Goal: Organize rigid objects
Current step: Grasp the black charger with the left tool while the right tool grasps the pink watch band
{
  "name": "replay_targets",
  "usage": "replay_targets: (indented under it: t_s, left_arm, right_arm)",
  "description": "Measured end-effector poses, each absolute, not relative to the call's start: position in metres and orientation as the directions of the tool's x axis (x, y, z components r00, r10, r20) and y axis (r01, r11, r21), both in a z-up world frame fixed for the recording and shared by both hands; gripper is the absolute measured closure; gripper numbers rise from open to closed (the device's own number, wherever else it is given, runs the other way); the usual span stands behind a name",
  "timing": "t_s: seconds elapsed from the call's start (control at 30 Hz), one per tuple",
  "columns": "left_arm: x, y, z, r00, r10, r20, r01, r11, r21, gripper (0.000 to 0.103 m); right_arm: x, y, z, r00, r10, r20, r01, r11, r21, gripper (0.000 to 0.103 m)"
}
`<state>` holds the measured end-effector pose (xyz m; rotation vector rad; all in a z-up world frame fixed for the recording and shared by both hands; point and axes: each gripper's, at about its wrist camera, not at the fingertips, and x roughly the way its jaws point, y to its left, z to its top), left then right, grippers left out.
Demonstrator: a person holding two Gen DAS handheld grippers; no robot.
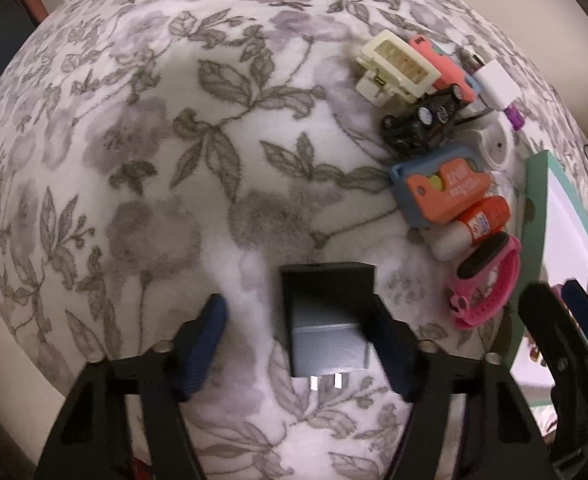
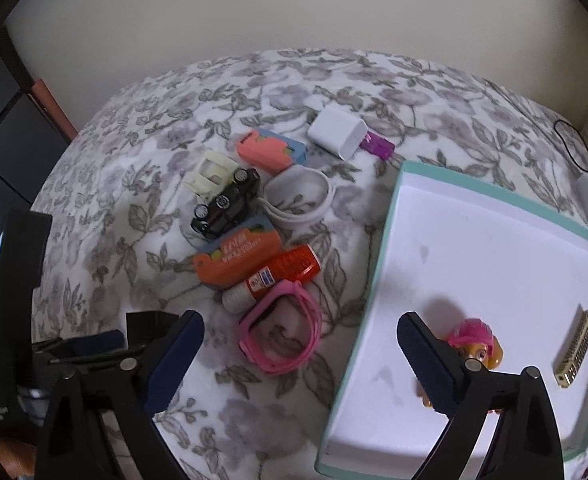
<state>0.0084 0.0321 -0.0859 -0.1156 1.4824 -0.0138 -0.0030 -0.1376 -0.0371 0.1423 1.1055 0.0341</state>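
Left gripper (image 1: pixel 298 344): my jaws stand wide apart; the right finger (image 1: pixel 390 344) touches the black power adapter (image 1: pixel 326 320), the left finger is clear of it, so nothing is clamped.
Black power adapter: lies between my left jaws on the floral blanket (image 1: pixel 174 160), prongs toward the camera; its right edge is hidden behind the finger.
Right gripper (image 2: pixel 300 354): jaws wide apart, holding nothing; the left finger is over the blanket, the right finger over the teal-rimmed tray (image 2: pixel 378 280).
Pup figure (image 2: pixel 476 346): in the tray just beyond my right finger, pink hat showing, body mostly hidden by the finger.
Cream connector strip (image 2: pixel 576 346): in the tray, right of the pup figure, apart from it.
Pink watch band (image 2: pixel 280 338): on the blanket ahead, between my right jaws, just left of the tray.
Glue stick (image 2: pixel 274 278): just beyond the band, touching the orange-and-blue card (image 2: pixel 236 258); its print is too small to read.
Black toy car (image 2: pixel 226 204): further ahead, on its side, against a cream plastic part (image 2: pixel 210 174).
White cable coil (image 2: pixel 298 198): right of the car.
White charger (image 2: pixel 338 134): farthest ahead, a purple piece (image 2: pixel 378 144) at its end that I can't make out.
Pink eraser-like block (image 2: pixel 270 150): left of the charger; I can't identify it surely.
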Motion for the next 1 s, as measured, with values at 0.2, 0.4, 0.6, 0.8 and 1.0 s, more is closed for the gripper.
replay_targets:
  t_s: [0.2,0.4,0.6,0.8,1.0]
  left_arm:
    - [-0.003,0.017,-0.075,0.095,-0.119,-0.988,-0.032,0.992,-0.122,0.060]
    - [0.008,0.036,-0.081,0.124,-0.093,-0.988,-0.103,0.989,-0.106,0.060]
    - [0.015,0.055,-0.081,0.138,-0.094,-0.986,-0.168,0.979,-0.117,0.060]
    - [0.019,0.059,-0.083,0.134,-0.108,-0.985,-0.161,0.979,-0.129,0.060]
    - [0.022,0.055,-0.085,0.133,-0.102,-0.986,-0.155,0.980,-0.122,0.060]
  right_arm:
    - [-0.001,-0.141,-0.038,0.451,0.097,-0.887,0.061,0.988,0.139,0.015]
    - [-0.002,-0.137,-0.040,0.446,0.105,-0.889,0.051,0.989,0.142,0.023]
    - [-0.001,-0.124,-0.045,0.430,0.104,-0.897,0.005,0.993,0.117,0.024]
    - [0.002,-0.115,-0.061,0.392,0.082,-0.916,-0.020,0.997,0.081,0.026]
    - [0.004,-0.104,-0.070,0.388,0.030,-0.921,-0.049,0.999,0.012,0.032]
